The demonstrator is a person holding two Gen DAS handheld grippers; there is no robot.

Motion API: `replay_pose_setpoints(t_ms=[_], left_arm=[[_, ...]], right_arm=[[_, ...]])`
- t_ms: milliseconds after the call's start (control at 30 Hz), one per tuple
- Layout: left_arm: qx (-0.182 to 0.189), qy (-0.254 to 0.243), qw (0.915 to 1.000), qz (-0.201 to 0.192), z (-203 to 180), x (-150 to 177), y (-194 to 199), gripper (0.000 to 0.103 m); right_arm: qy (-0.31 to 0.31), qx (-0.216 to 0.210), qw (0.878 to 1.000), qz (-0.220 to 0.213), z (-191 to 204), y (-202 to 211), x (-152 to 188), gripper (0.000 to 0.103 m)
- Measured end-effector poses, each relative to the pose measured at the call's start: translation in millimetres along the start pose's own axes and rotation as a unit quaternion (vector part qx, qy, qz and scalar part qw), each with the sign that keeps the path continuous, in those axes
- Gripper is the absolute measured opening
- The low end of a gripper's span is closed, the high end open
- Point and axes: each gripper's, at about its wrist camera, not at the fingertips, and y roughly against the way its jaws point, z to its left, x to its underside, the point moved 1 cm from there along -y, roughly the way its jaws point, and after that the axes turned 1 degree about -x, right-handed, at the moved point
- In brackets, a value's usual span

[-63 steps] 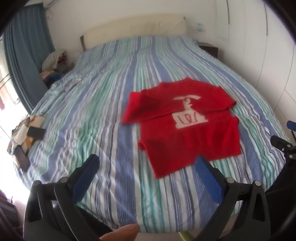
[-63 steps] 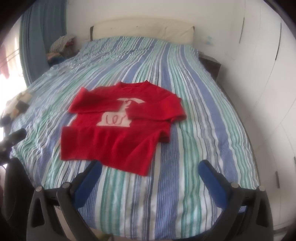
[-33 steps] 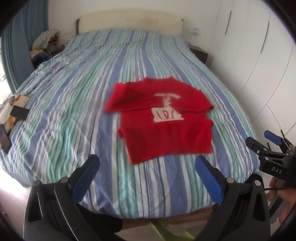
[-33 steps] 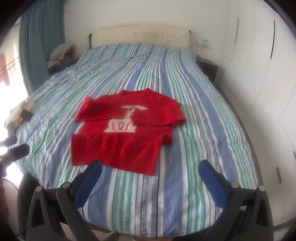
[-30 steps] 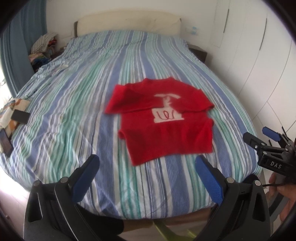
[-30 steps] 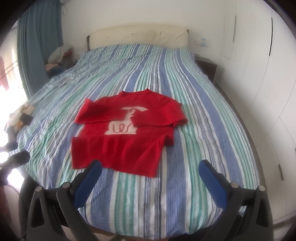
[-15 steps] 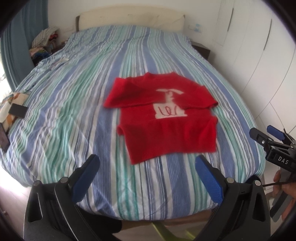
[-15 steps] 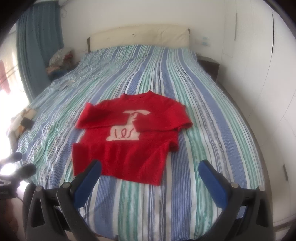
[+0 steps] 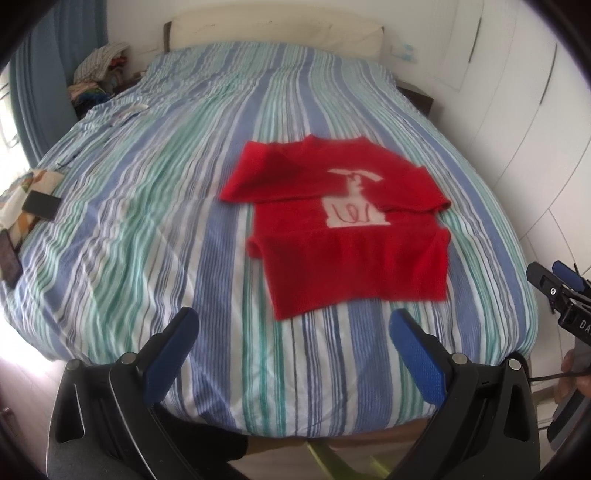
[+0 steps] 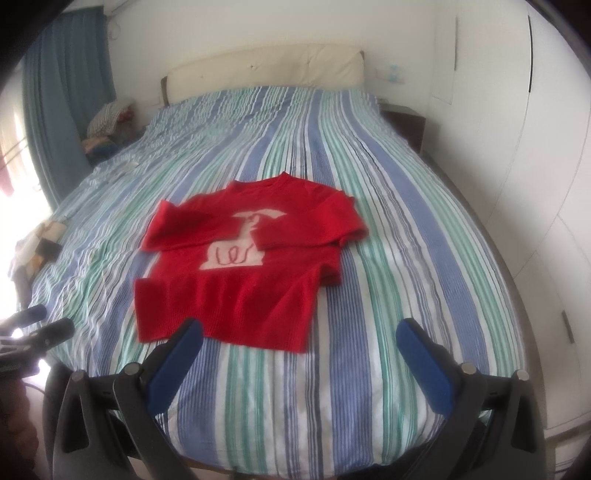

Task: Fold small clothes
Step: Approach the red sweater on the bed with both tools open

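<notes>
From the left wrist view, the left gripper (image 9: 291, 354) hangs beyond the foot of the striped bed (image 9: 155, 206) with its jaws spread wide and nothing between them; the red sweater (image 9: 343, 225) lies flat on the cover ahead and to the right of the jaws, well apart from them, neckline toward the headboard (image 9: 273, 33) and hem nearest the camera, both sleeves already crossed over the chest; its long axis runs roughly away from the gripper, skewed a little to the right; the right gripper (image 9: 554, 288) shows at the right edge, off the bed.

From the right wrist view, the right gripper (image 10: 299, 354) also stands released and empty; here the sweater (image 10: 243, 266) sits ahead and to the left, its hem appearing just past the left blue pad (image 10: 177, 365), though height above the cover cannot be judged; the hem looks nearer to this gripper than to the other, so the right hand seems better placed to reach the near edge first, with the left taking the far corner for a hem-to-neck fold.
</notes>
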Motion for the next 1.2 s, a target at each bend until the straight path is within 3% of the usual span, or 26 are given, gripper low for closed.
replay_pose_setpoints(t_ms=[800,1200], left_arm=[[-0.021,-0.005,0.9998,0.005,4,3,-3,0.103],[-0.024,-0.015,0.9995,0.011,-2,1,-6,0.103]], right_arm=[[0.041,-0.005,0.999,0.028,28,-8,6,0.103],[0.039,-0.001,0.999,0.032,23,-11,6,0.103]])
